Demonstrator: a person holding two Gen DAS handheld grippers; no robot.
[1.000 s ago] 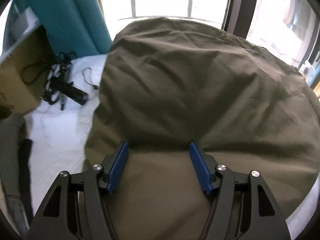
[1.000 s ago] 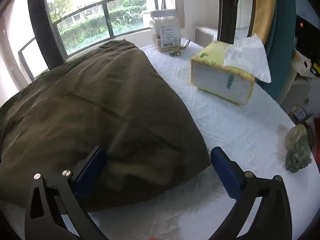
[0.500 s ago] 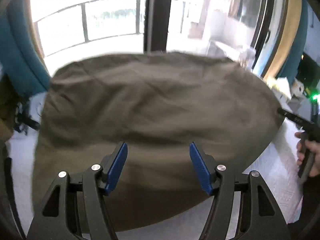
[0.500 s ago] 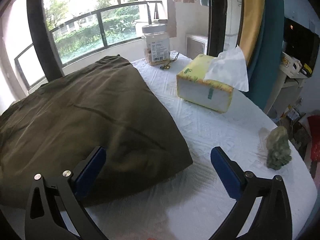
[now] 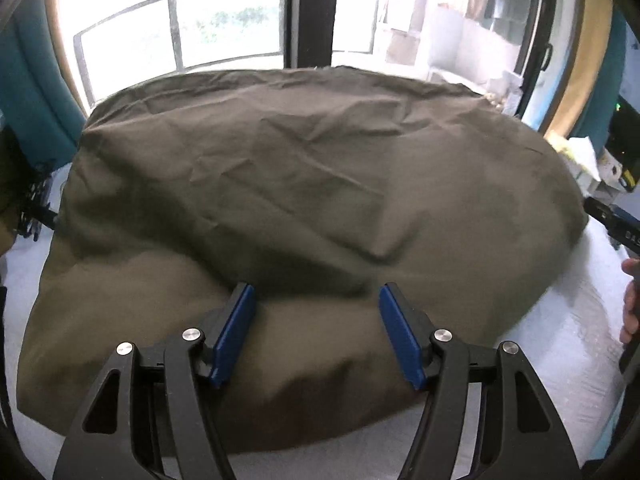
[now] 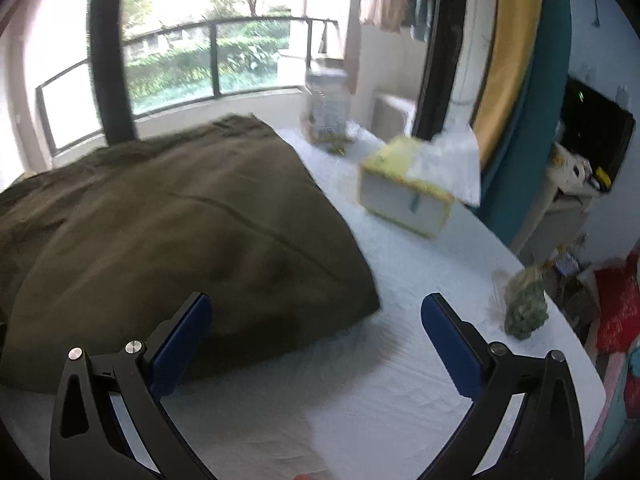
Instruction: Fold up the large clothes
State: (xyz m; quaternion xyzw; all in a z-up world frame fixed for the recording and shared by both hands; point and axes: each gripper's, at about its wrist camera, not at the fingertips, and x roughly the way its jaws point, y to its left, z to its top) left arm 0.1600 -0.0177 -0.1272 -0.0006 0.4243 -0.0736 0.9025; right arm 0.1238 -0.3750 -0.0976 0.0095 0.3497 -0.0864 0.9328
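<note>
Currently the left tool (image 5: pixel 316 312), black frame with blue pads, stands with its jaws well apart and nothing clamped between them; its fingers (image 5: pixel 234 332) hover over the near part of the large olive-green cloth garment (image 5: pixel 312 200), and whether the pads touch the fabric cannot be told. The garment lies folded in a broad, rumpled mound on the bench, which is covered in a white textured cloth (image 5: pixel 560 344); a raised fold edge crosses the fabric just ahead of the left tool's pads. Right tool (image 6: pixel 316 320), same build, is spread wide and empty: its left pad sits over the near right corner of the garment, its right pad over bare white cover, with no fabric pinched. In the left wrist view a hand (image 5: pixel 630 304) shows at the right edge, beside the black end of the right tool. Right wrist view is motion-blurred. On the cover, to the right of the garment and apart from it: a yellow-and-white tissue box (image 6: pixel 408 196) with a white tissue sticking up, a clear plastic jar with a label (image 6: pixel 326 114) further back near the window, and a small green lumpy object (image 6: pixel 524 304) near the bench's right edge.
</note>
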